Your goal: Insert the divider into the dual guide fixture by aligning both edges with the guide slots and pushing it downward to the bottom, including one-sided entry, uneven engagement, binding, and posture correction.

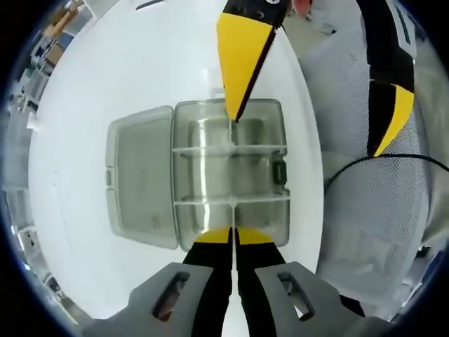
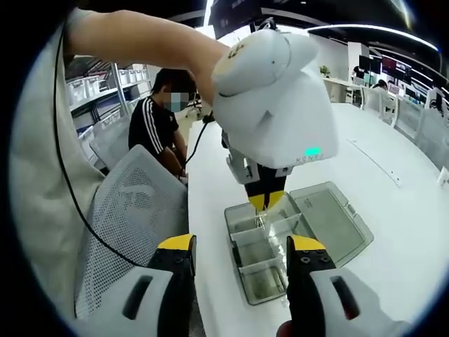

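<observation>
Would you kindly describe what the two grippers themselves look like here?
The left gripper has grey bodies, black jaws and yellow tips. The right gripper matches: grey bodies, black jaws, yellow caps. In the right gripper view the left one carries a white housing with a small green light.

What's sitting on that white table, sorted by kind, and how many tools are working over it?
Clear plastic boxes with open lid: 1
Clear dividers standing across the box: 2
Hand-held grippers: 2, left, right
Total: 5

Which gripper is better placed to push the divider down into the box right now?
Left. The left gripper has its fingers closed at the divider inside the clear box; the right gripper is open, held back.
</observation>
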### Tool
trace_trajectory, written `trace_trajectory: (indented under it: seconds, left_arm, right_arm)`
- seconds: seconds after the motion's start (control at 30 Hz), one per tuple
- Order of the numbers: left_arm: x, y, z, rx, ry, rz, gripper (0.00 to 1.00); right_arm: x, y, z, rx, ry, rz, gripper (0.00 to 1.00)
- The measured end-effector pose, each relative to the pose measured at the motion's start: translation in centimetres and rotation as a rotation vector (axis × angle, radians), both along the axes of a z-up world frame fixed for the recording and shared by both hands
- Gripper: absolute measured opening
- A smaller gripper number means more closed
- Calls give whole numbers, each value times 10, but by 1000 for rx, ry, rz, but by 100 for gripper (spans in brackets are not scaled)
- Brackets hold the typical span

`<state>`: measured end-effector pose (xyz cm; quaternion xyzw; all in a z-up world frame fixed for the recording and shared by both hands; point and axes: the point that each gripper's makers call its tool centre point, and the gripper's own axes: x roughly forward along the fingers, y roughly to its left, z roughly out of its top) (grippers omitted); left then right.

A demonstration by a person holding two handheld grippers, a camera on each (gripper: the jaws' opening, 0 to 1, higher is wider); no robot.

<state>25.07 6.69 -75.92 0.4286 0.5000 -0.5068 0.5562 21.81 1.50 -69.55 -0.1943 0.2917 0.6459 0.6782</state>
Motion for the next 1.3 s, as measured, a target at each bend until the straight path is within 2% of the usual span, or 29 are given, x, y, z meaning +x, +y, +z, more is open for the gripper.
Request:
trace_trajectory:
  seconds: [1.3]
  left_arm:
    - [-1,2,-21,2,18,8,0]
  right_arm:
    - [1,-7,-3,2,8,-23,49]
